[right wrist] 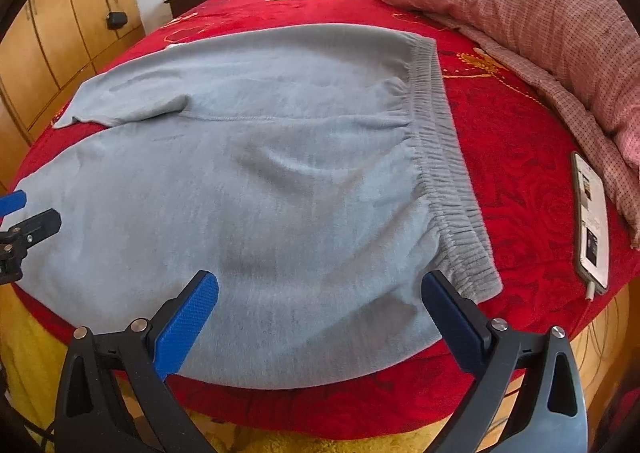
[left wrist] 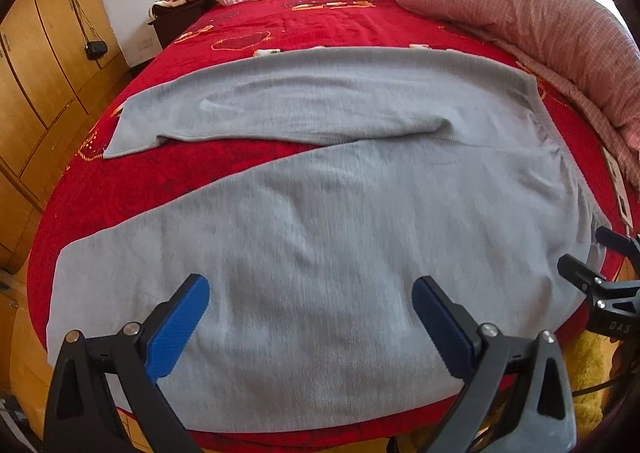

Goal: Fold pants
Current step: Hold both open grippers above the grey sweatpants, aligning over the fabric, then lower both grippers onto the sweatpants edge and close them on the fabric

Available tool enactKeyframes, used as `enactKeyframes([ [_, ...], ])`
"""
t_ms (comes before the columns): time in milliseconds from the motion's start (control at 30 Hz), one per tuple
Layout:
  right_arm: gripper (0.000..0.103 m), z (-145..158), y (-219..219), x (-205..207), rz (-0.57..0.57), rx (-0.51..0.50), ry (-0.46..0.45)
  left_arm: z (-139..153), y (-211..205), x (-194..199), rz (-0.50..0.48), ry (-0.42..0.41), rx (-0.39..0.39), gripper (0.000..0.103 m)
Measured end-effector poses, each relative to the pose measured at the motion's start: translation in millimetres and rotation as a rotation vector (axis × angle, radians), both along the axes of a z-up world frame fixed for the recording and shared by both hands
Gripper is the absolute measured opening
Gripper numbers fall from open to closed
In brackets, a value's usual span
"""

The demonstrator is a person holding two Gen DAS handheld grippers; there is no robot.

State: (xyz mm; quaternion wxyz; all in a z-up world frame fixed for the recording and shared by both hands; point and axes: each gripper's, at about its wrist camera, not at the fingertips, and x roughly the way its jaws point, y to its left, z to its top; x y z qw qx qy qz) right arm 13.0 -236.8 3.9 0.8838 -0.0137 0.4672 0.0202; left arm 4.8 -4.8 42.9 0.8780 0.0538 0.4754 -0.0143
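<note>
Left wrist view | grey sweatpants (left wrist: 320,213) flat on bed (left wrist: 340,17), just ahead of left tool (left wrist: 310,309) and right tool (right wrist: 320,305) | both spread, empty | legs splayed, no fold made; all folding left

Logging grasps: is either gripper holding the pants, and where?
Neither. Left gripper and right gripper are open above the flat grey fleece pants.

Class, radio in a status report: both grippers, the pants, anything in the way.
Left gripper open, right gripper open, both empty. Grey fleece pants spread flat on red bedspread, unfolded. White smartphone lies beside the waistband.
</note>
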Motion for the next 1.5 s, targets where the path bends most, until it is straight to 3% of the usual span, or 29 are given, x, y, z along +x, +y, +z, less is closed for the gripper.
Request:
enactKeyframes([
  [767,0.103,27.8,0.8,20.0,0.020,-0.011,-0.039,9.4,14.5,15.2,0.061,0.001,-0.039,0.103],
  [1500,0.103,50.7,2.6,55.5,0.074,-0.067,-0.076,23.3,10.9,48.6,0.022,-0.022,-0.027,0.103],
])
